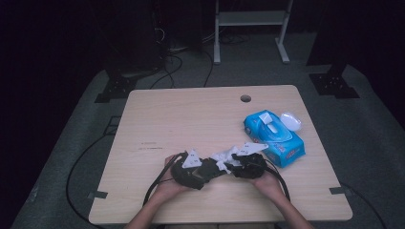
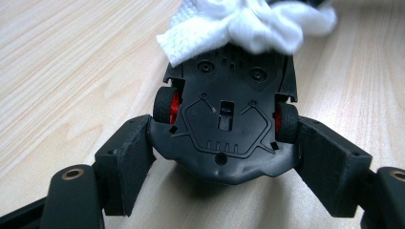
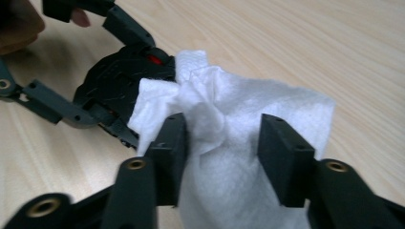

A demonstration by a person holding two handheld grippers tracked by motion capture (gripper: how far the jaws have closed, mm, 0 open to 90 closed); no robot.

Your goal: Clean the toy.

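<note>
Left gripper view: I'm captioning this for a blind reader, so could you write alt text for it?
A black toy car, turned underside up with red-hubbed wheels, is clamped at its sides between the left tool's two black jaws. A crumpled white wipe lies against the car's far end. A pale wooden table lies beneath.

Dim room, grey floor (image 1: 71,143), white frame (image 1: 250,28) behind wooden table (image 1: 191,114).

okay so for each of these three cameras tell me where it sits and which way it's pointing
High view: above the person's side, looking forward and down on the table; both forearms enter from below.
Left gripper view: rides the left gripper, looking along its jaws clamping the toy car, underside up.
Right gripper view: rides the right gripper, looking along its jaws around the white wipe.
Shared: car and wipe.
</note>
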